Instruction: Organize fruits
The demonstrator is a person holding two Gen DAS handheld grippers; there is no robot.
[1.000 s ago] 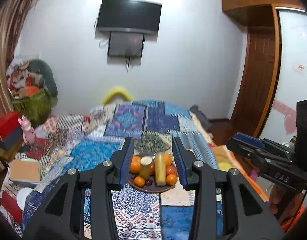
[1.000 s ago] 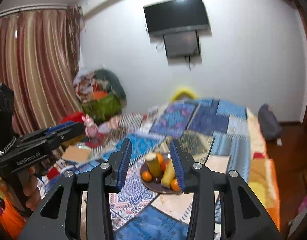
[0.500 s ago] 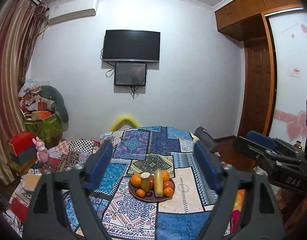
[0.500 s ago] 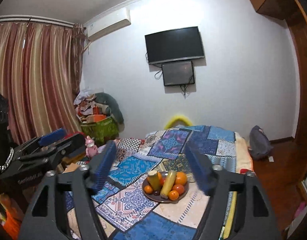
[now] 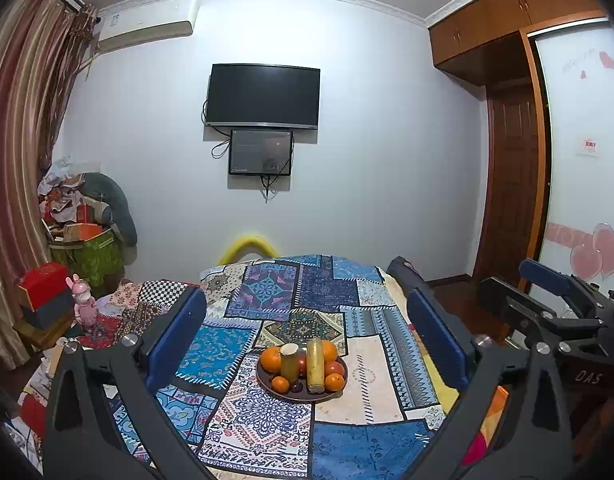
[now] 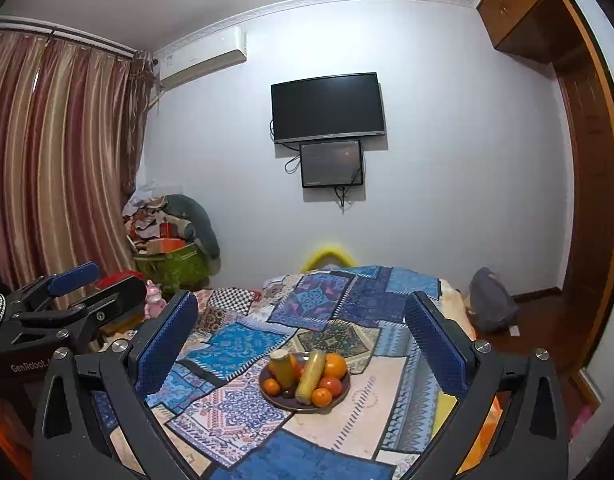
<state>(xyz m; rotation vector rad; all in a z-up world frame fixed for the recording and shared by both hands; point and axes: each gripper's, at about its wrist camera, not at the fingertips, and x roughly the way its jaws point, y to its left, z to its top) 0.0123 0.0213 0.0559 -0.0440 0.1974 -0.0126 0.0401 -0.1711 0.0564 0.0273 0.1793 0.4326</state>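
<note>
A dark round plate point(image 5: 267, 387) sits on the patchwork bed cover point(image 5: 267, 432). It holds several oranges point(image 5: 271, 359), red fruits point(image 5: 334, 368), two long yellow-green fruits point(image 5: 315, 364) and a small dark fruit. The plate also shows in the right wrist view point(image 6: 343, 398), with an orange point(image 6: 335, 365) and a long yellow fruit point(image 6: 310, 376) on it. My left gripper point(image 5: 306, 336) is wide open and empty, held well short of the plate. My right gripper point(image 6: 301, 332) is wide open and empty, also short of the plate. Each gripper shows at the edge of the other's view.
A television point(image 5: 263, 96) hangs on the far wall. Boxes, a pink toy point(image 5: 85, 298) and a pile of clutter point(image 5: 87, 232) stand left of the bed. A wooden door point(image 5: 511, 184) and wardrobe are on the right. A grey bag point(image 6: 493, 300) lies on the floor.
Both grippers have opened wide from a narrow gap. Both cameras have tilted up and pulled back, so the plate now looks smaller and lower in view.
</note>
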